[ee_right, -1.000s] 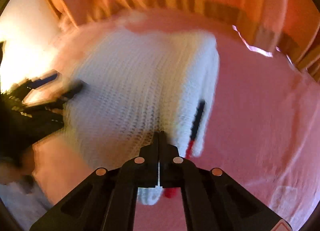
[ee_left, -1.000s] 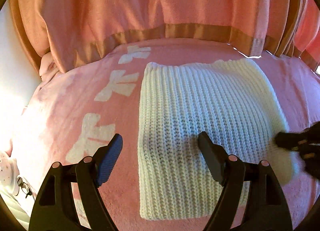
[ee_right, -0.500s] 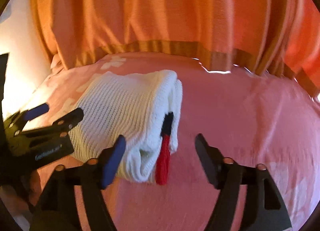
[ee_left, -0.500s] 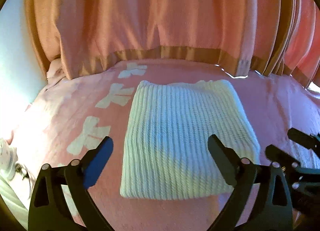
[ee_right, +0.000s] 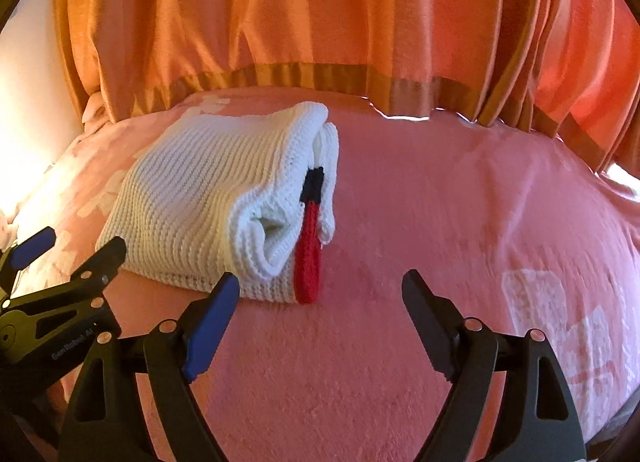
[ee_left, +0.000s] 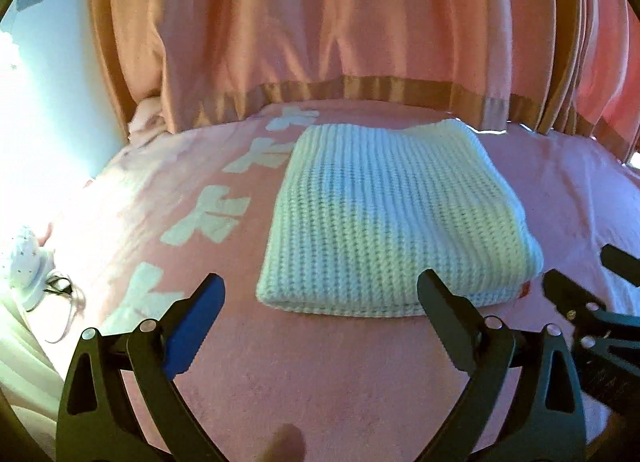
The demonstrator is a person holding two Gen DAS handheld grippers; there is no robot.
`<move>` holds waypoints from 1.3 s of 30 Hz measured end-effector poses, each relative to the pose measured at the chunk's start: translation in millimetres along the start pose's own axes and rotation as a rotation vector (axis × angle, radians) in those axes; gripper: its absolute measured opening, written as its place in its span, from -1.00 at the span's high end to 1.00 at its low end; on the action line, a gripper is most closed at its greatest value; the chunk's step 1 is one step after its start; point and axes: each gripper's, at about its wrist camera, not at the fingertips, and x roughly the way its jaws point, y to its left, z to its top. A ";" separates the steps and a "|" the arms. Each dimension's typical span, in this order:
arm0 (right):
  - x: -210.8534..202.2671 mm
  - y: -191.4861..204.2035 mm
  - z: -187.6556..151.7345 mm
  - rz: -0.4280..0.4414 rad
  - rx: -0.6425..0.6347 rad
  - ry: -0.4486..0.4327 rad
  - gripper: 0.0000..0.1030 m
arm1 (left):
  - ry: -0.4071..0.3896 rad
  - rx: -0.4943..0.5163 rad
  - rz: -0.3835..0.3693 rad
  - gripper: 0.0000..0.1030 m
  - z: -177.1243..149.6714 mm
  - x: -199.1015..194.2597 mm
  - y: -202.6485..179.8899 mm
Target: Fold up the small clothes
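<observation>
1. A white knitted sweater (ee_left: 384,222) lay folded into a thick rectangle on the pink bed cover (ee_left: 320,374), near the peach curtain (ee_left: 340,22) at the far edge.
2. A red and dark trim strip (ee_right: 309,254) stuck out of its folded side facing the right claw.
3. The left claw (ee_left: 320,322) stood wide, nothing between its fingers, just short of the sweater's near edge.
4. The right claw (ee_right: 320,310) had just been opening and stood wide too, empty, with the sweater's corner just beyond its blue-padded finger (ee_right: 208,326).
5. White bow prints (ee_left: 208,218) ran along the cover beside the sweater.
</observation>
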 end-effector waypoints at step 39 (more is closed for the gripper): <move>8.2 19.9 -4.9 0.033 -0.016 0.034 -0.57 | 0.036 -0.010 0.040 -0.83 -8.3 9.2 0.8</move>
